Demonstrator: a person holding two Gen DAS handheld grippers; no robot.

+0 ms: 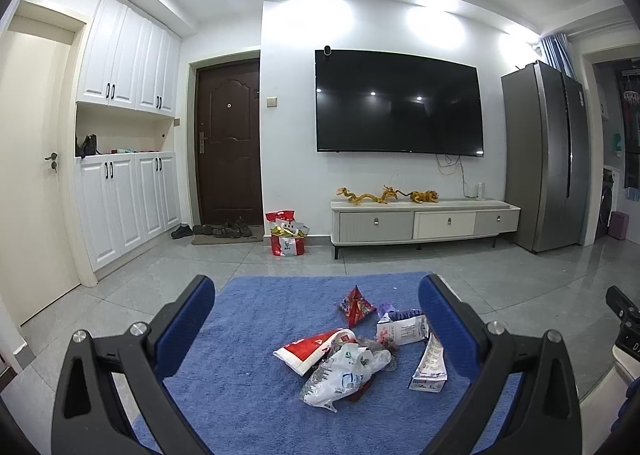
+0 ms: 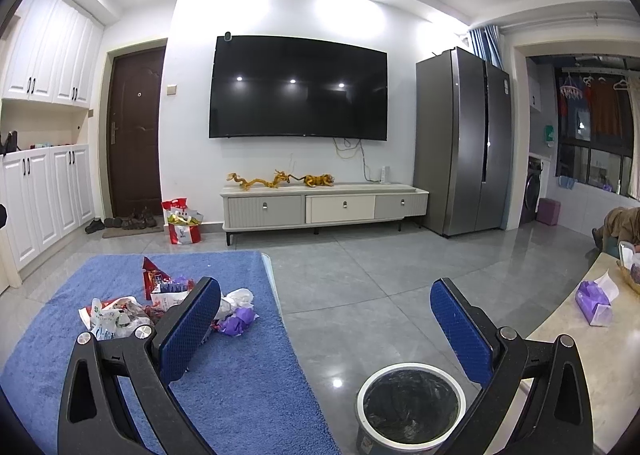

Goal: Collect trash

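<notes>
A pile of trash lies on a blue towel-covered surface (image 1: 248, 395): a red and white wrapper (image 1: 308, 347), a clear plastic bag (image 1: 344, 371), a red pyramid packet (image 1: 356, 305), white cartons (image 1: 430, 365). My left gripper (image 1: 316, 319) is open and empty, above and just short of the pile. In the right wrist view the pile (image 2: 128, 313) lies left, with purple paper (image 2: 240, 319). My right gripper (image 2: 326, 319) is open and empty above the floor, over a white bin with a black liner (image 2: 412, 405).
A marble table (image 2: 568, 367) at right holds a purple tissue pack (image 2: 594, 305). A TV stand (image 2: 324, 209), a fridge (image 2: 464, 143) and a red KFC bag (image 2: 182, 221) stand at the far wall. Grey tiled floor lies between.
</notes>
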